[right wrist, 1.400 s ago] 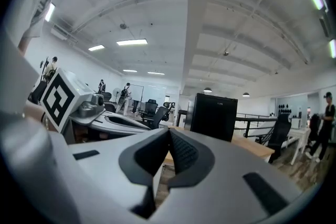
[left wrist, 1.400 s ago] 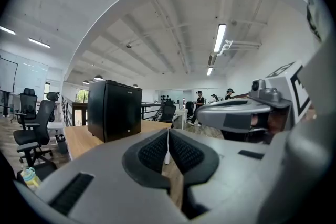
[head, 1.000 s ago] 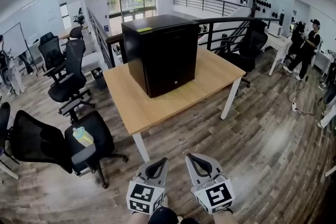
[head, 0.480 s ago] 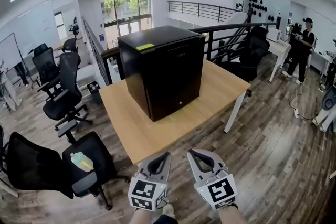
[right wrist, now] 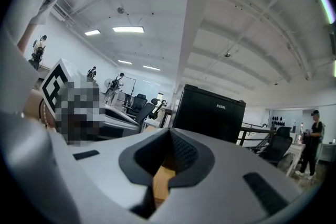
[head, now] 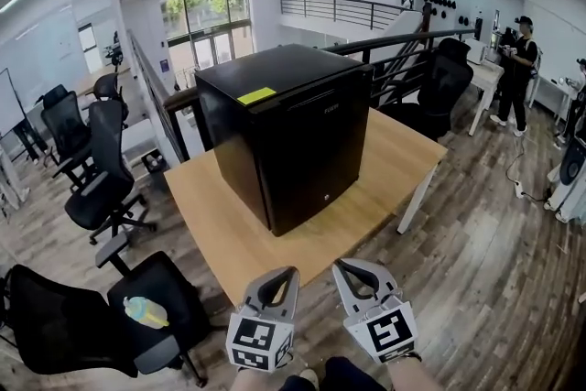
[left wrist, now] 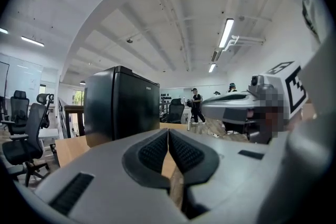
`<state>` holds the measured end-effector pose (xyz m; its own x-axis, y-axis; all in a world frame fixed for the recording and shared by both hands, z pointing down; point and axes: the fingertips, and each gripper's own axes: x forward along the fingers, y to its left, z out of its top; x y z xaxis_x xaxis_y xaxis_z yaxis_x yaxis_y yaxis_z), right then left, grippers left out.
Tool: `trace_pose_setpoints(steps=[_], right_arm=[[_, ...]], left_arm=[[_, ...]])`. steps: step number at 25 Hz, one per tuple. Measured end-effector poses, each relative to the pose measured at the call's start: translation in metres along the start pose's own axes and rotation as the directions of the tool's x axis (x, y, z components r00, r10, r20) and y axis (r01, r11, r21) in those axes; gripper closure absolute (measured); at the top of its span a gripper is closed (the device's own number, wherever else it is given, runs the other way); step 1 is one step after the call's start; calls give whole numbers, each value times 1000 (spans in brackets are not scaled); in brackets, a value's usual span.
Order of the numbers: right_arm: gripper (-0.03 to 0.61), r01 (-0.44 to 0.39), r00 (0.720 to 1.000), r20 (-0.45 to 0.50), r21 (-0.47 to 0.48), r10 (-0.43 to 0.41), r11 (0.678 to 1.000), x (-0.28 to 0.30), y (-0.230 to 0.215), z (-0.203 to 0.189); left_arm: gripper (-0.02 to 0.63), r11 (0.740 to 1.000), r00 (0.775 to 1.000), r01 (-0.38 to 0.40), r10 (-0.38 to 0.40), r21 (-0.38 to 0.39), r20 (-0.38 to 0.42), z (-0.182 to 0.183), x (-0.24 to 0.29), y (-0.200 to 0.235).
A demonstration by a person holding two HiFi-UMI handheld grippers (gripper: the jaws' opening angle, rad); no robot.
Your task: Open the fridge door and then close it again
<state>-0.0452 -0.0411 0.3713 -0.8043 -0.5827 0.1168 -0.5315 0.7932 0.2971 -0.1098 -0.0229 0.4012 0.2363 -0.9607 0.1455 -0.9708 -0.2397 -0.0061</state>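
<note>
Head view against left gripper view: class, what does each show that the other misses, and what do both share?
Head view only: the yellow sticker on top of the fridge, and a bottle on a black chair. Left gripper view only: the left gripper seen from behind, its fingers' ribbed pads pressed together with nothing between. Both: the black fridge, door shut, standing on the wooden table.

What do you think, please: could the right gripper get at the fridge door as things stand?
Probably not yet: the right gripper, jaws shut and empty, hangs by the wooden table's near edge, apart from the black mini fridge. Nothing stands between it and the closed door, though.
</note>
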Motion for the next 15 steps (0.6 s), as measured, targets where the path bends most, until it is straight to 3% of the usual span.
trace_pose_setpoints(steps=[7, 15], right_arm=[[581, -36, 999, -11, 30, 36, 999, 66, -24, -22], [581, -56, 995, 77, -80, 62, 995, 139, -95, -6]], left_arm=[[607, 998, 998, -51, 50, -40, -33, -13, 47, 48], [606, 988, 988, -156, 156, -8, 17, 24, 114, 104]])
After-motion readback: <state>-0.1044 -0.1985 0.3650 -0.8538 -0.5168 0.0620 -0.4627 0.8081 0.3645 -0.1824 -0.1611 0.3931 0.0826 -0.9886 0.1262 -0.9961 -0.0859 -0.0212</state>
